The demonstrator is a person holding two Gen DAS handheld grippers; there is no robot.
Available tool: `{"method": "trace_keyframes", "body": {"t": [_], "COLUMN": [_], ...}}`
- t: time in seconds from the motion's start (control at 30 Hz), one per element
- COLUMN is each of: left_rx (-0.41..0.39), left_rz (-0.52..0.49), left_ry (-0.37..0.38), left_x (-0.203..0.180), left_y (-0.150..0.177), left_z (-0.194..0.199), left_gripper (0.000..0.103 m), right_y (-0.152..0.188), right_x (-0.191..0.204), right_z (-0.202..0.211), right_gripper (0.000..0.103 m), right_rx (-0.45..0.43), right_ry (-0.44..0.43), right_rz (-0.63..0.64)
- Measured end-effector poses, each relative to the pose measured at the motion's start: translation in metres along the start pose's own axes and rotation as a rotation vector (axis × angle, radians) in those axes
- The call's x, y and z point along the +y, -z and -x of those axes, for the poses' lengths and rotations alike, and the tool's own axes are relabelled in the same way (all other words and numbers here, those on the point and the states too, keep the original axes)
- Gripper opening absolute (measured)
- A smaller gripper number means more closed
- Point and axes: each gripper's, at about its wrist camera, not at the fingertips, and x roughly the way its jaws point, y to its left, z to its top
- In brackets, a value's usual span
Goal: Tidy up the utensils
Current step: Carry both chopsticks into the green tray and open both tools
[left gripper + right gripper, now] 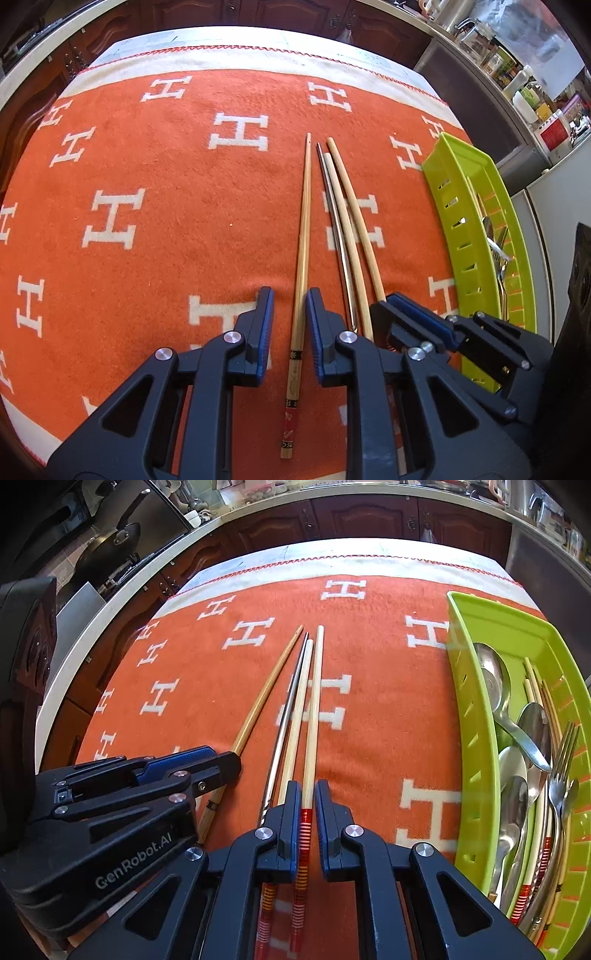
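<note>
Several chopsticks lie side by side on the orange cloth (147, 221). My left gripper (289, 295) is open, its fingers either side of a brown bamboo chopstick (304, 221) with a red patterned end. My right gripper (307, 788) is open, straddling a pale chopstick (316, 701) with a red striped end. Another pale chopstick (299, 701) and a metal chopstick (286, 701) lie just to its left. The right gripper also shows in the left wrist view (406, 310), the left gripper in the right wrist view (221, 760).
A lime green slotted tray (469, 709) stands at the cloth's right edge, holding spoons (495, 686), a fork (561, 760) and more chopsticks. Dark wooden cabinets (369, 517) run behind the table. A pan (110, 542) sits at the far left.
</note>
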Motion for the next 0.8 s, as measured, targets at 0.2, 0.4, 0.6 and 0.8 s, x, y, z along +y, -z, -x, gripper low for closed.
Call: {"method": "trace_keyframes", "body": {"t": [0.2,0.4,0.6,0.8], "left_rx": [0.000,0.031,0.007,-0.018], "left_rz": [0.046,0.093,0.065,-0.045], "left_ry": [0.017,0.044,0.105,0.188], "left_x": [0.011,0.016,-0.007,-0.065], "left_y": [0.003,0.009,0.008,0.002], "left_z": [0.003,0.014,0.043,0.074], "left_gripper": [0.005,0.005,0.005,0.005], "right_y": [0.004,0.013,0.019,0.026], "right_x": [0.005,-0.017,-0.042,-0.079], "right_z": [0.000,0.014,0.066,0.115], "right_gripper": [0.006,0.005,0.005,0.005], "right_rx": [-0.004,0.002,-0.100,-0.170], "right_ry": [0.034,-0.096,-0.135,-0.060], "right_rz": [0.014,-0.115,-0.178,-0.222]}}
